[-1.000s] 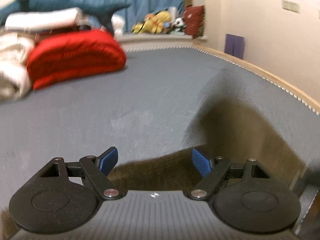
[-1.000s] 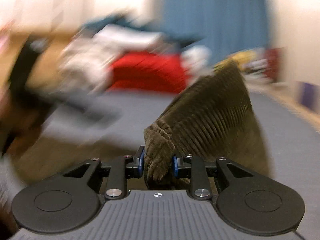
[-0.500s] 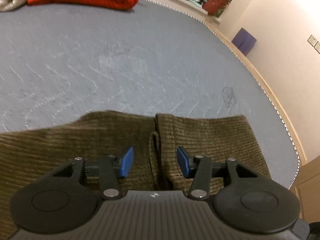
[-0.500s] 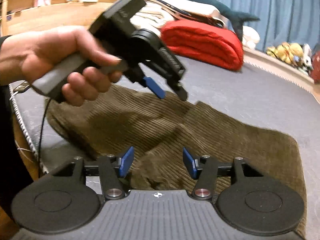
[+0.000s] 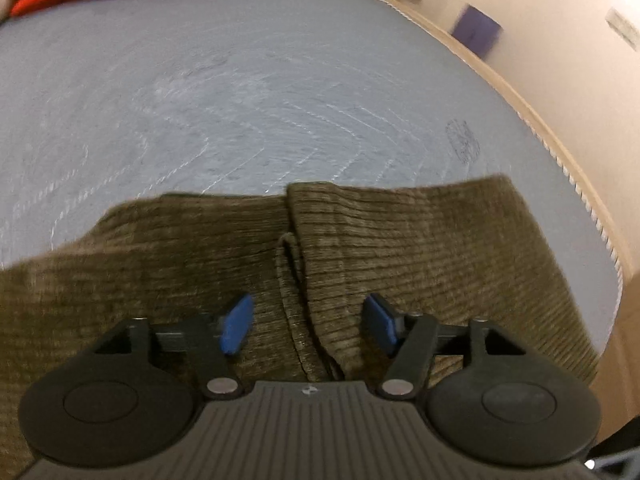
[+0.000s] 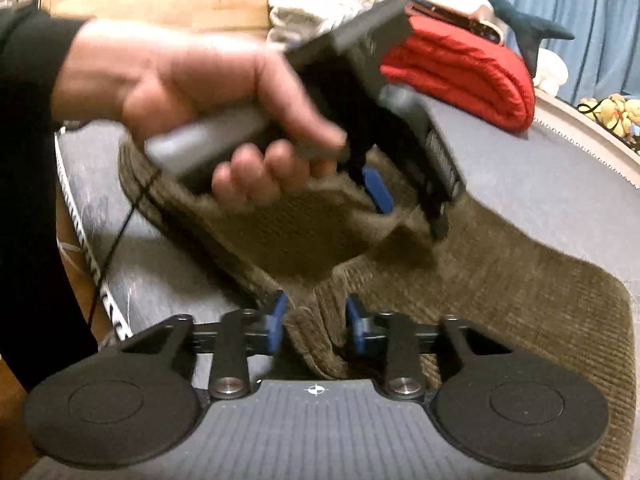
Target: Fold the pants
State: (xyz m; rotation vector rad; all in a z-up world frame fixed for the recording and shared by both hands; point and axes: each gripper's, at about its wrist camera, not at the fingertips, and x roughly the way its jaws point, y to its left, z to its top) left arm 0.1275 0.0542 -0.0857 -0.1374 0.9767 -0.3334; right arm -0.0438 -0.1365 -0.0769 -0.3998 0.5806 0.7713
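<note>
1. Olive-brown corduroy pants lie flat on the grey mattress, at its near edge; this mattress serves as the landmark below.
2. Left gripper: jaws have just been closing yet stand apart, blue pads astride a raised fold of the pants, neither pad pressing on it.
3. Right gripper: jaws have just been closing; both blue pads press a ridge of the pants at the near edge of the mattress.
4. Left hand, seen from the right wrist view, holds its gripper tilted downward above the pants.
5. Red folded blanket rests at the far side of the mattress, well apart from the pants.
6. Wooden frame borders the mattress beside the wall.
</note>
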